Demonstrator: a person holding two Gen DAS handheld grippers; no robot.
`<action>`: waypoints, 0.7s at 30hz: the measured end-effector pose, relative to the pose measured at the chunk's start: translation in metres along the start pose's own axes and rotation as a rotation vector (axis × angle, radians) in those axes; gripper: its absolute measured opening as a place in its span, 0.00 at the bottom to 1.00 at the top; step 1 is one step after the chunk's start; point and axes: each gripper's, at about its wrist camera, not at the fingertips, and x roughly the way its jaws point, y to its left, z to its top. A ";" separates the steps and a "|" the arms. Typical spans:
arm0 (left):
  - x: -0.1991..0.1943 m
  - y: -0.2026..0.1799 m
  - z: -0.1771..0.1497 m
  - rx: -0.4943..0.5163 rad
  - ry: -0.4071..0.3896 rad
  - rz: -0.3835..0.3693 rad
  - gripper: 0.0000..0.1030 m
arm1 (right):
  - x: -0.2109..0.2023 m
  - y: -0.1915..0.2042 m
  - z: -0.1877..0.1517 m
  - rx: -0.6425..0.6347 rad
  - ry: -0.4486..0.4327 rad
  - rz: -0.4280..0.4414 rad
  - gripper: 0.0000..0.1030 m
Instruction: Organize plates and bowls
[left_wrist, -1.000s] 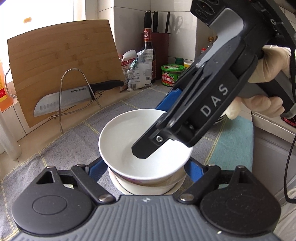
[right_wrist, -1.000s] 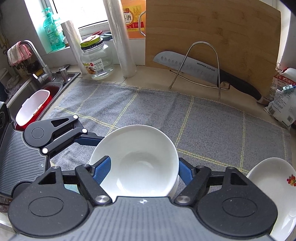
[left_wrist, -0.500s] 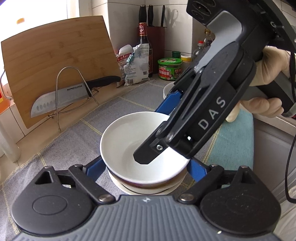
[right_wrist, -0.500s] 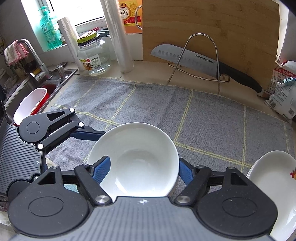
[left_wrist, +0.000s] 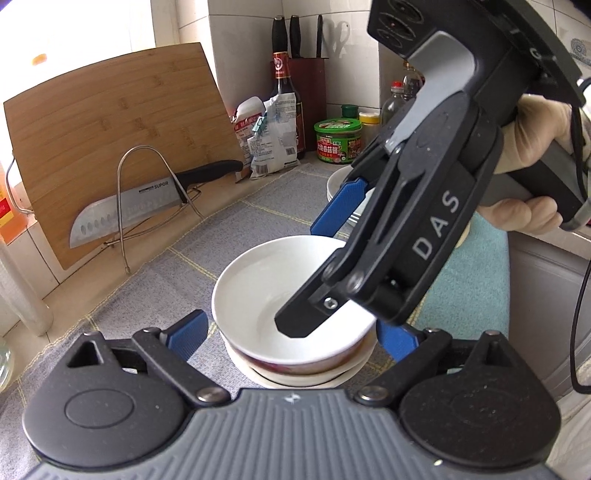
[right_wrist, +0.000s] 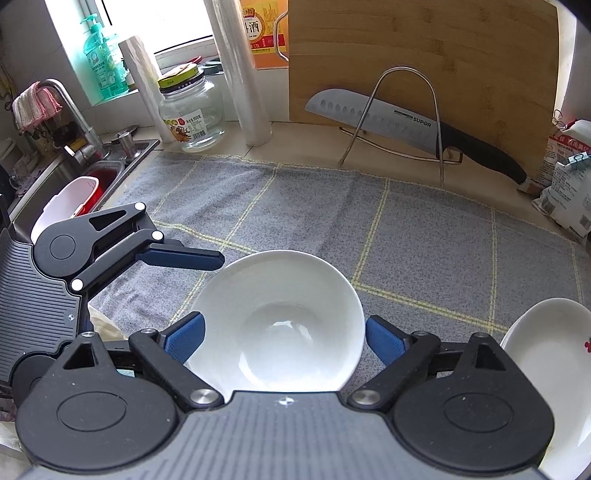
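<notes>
L gripper (left_wrist: 291, 338) sits nearest in the left wrist view, blue pads spread wide either side of the white bowl (left_wrist: 291, 291), clear of its wall. The bowl is nested on a stack of bowls (left_wrist: 295, 369) w/ a reddish band, on the grey checked mat (right_wrist: 332, 206). R gripper (right_wrist: 284, 332) hangs over the bowl, "DAS" on its body, pads apart & off the rim; one black finger reaches inside, contact w/ the bowl prob. none but hard to tell. Both sets of jaws have just been opening; a second ago each pair hugged the bowl's sides.

Further back, the knife (right_wrist: 388, 118) marked "SUPOR" leans on a wire rack (left_wrist: 147, 195) against the bamboo board (left_wrist: 118, 140).

Only the left wrist view shows the gloved hand (left_wrist: 532, 155), knife block & sauce bottle. Only the right wrist view shows the sink (right_wrist: 92, 173), glass jar (right_wrist: 192, 110) & decorated plate (right_wrist: 546, 350) at far right.
</notes>
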 end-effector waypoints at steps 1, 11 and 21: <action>-0.002 0.001 -0.001 -0.003 -0.003 0.002 0.95 | -0.002 0.000 -0.001 -0.001 -0.009 -0.003 0.96; -0.019 0.017 -0.026 -0.104 0.026 0.029 0.98 | -0.039 -0.011 -0.030 -0.003 -0.136 -0.054 0.98; 0.013 0.013 -0.051 -0.107 0.155 -0.008 0.98 | -0.034 -0.011 -0.075 -0.097 -0.066 -0.110 1.00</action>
